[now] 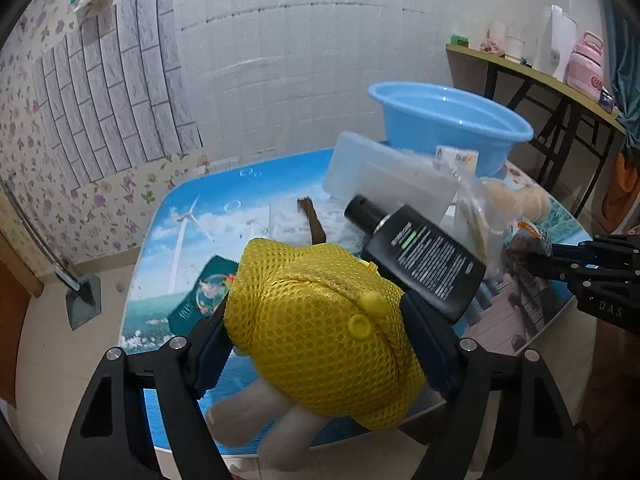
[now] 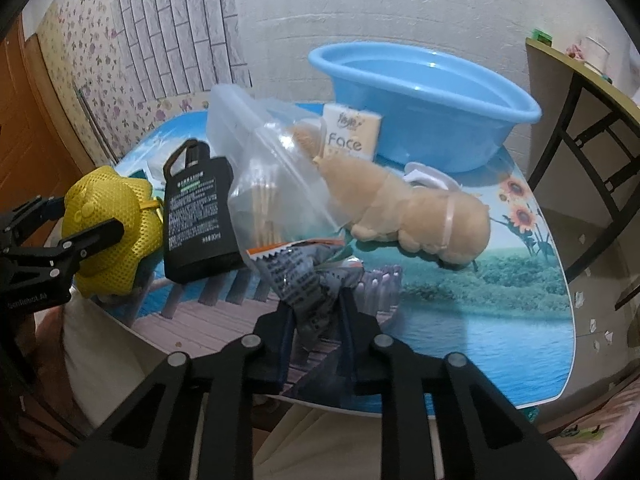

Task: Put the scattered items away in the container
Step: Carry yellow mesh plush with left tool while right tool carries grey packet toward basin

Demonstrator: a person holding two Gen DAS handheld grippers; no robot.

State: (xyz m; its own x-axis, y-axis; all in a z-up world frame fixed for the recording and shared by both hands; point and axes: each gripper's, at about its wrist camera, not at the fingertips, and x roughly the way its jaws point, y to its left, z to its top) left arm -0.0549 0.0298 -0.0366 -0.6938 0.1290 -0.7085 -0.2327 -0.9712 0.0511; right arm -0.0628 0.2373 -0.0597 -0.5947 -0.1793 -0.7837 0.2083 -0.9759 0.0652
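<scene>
Black bottle and zip bag front the blue basin.

"Face" on cream tissue pack beside blue basin — "DAS" on right gripper body; black bottle label too small to read.

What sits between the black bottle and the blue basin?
A clear plastic box, a zip bag of wooden sticks and a small "Face" pack lie between the black bottle and the blue basin, clearest in the right wrist view.
</scene>
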